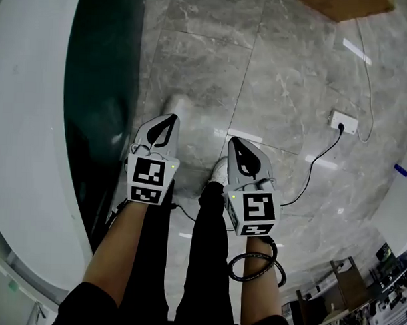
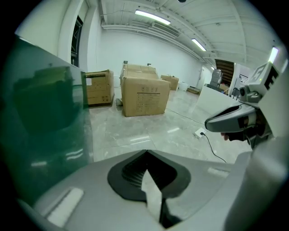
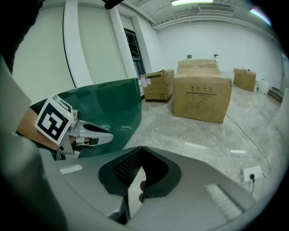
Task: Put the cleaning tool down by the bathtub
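head view: left gripper [image 1: 169, 118] and right gripper [image 1: 237, 142], both clenched on nothing, above floor [image 1: 293, 75]. bathtub [image 1: 28, 119] along floor's left edge.

Grey marble-look tile floor [image 1: 273, 74] w/ glare streaks, white power socket [image 1: 343, 121] at right. Cardboard boxes [image 3: 201, 97] mid-frame, white back wall [image 2: 149, 49], ceiling strip lights [image 2: 152, 17] up top. Prob. desks [image 1: 349, 287] lower right.

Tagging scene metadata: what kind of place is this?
Probably a warehouse or showroom hall, not a home bathroom: bathtub on open tiled floor, big cardboard boxes, ceiling strip lights.
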{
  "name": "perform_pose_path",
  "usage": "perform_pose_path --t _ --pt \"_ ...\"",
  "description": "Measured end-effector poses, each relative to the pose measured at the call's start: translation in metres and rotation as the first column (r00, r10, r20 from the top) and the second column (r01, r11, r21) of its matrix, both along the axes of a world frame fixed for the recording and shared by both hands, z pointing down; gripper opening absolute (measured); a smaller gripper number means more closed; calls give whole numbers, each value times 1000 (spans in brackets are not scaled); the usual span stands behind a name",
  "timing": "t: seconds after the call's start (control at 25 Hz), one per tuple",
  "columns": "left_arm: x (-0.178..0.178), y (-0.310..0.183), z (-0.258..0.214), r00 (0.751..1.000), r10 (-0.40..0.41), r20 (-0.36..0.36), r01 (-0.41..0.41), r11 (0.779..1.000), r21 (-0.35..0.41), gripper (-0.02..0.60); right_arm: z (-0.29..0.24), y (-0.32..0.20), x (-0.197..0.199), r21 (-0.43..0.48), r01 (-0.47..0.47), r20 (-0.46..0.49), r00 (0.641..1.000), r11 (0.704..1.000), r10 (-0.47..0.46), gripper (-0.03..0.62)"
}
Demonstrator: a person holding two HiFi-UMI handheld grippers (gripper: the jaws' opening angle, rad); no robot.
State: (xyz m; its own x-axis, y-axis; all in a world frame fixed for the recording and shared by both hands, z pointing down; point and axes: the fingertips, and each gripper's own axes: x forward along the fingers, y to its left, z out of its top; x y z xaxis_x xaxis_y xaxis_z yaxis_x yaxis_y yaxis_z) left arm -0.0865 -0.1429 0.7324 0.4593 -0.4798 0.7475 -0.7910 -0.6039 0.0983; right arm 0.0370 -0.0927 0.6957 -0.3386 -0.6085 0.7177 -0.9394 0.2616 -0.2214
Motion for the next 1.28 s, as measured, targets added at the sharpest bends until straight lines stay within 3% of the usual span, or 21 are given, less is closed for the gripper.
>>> perform_pose_path --t 0.48,0.72,1.28 --pt "-2 3 -53 1000 -26 -3 26 1000 18 0 -50 1 3 41 -28 11 1000 999 27 25" --pt "-7 10 -79 1000 -24 7 24 999 22 0 -84 9 17 65 -96 16 995 993 95 25" --pt "14 -9 -177 999 -38 -27 41 992 119 0 -178 -5 41 170 -129 15 992 977 128 25"
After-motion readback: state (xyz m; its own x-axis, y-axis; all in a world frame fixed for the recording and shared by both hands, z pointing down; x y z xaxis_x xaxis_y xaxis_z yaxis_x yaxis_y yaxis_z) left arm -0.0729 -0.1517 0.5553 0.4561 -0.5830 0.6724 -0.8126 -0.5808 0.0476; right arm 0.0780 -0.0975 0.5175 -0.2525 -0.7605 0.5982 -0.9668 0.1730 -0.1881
